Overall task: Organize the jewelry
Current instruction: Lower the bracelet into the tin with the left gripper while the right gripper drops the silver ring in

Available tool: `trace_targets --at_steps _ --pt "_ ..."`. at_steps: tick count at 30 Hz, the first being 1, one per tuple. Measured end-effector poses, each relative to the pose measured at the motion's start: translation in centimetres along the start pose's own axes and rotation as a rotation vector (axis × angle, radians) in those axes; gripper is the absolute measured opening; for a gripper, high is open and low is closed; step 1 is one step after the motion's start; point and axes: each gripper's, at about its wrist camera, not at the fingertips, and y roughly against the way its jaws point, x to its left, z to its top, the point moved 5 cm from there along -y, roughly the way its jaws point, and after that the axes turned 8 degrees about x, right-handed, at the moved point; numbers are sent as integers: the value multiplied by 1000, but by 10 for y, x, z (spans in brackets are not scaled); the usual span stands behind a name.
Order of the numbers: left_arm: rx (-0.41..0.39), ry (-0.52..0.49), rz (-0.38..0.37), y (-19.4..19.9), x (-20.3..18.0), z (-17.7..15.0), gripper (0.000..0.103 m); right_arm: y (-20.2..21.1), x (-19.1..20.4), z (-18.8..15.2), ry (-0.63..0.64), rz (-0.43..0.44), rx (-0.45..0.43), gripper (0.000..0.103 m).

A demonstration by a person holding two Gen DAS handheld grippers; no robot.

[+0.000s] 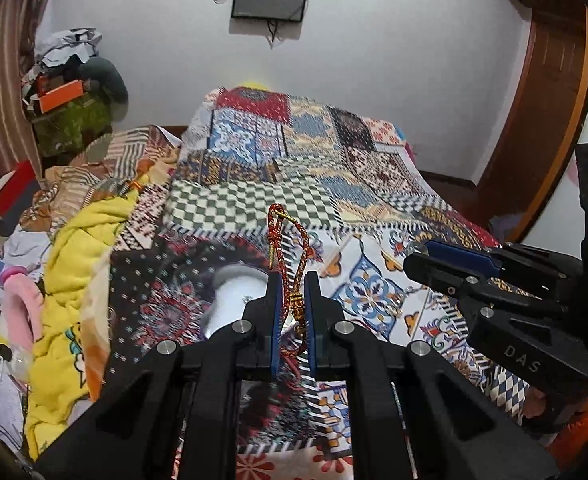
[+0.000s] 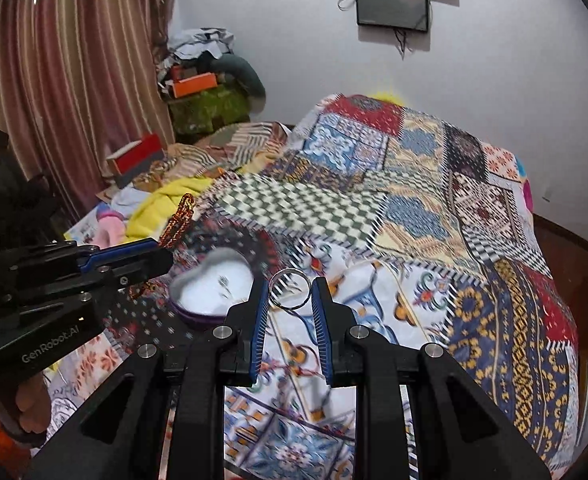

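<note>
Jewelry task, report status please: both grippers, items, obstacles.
Left gripper shut on red-gold braided cord bracelet. Right gripper shut on silver metal ring. Heart-shaped white-lined jewelry box open, unobstructed.

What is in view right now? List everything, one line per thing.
Cord bracelet: one, red and gold braid, held between the left gripper's fingers.
Ring: one, silver, held between the right gripper's fingertips.
Heart-shaped box: one, purple with white lining, open on the bedspread.
Bedspread: one, multicolour patchwork, covering the bed.
Yellow cloth: one, crumpled at the bed's left.
Red box: one, near the curtain.
Curtain: one, striped maroon, left.
Wall screen: one, dark, high on the white wall.
Left gripper: black, blue pads, shut on the bracelet.
Right gripper: black, blue pads, shut on the ring.
</note>
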Motion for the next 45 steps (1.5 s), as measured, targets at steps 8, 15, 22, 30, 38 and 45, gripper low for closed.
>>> trace_targets --at_steps 8,15,22,30,38,45 --pt "-27 35 35 3 30 6 9 -15 21 13 20 53 -5 20" --pt "-4 84 29 -13 56 6 9 -40 35 18 40 83 30 20" --pt "46 104 -12 -37 65 2 9 -71 42 10 52 109 103 20" --pt "99 94 -49 -60 59 -2 9 -95 44 -2 63 128 173 20" --pt "129 73 -64 -72 56 -1 9 -106 44 -8 63 143 206 20" --pt "166 112 -63 -78 61 -3 10 -107 44 -10 65 155 217 21"
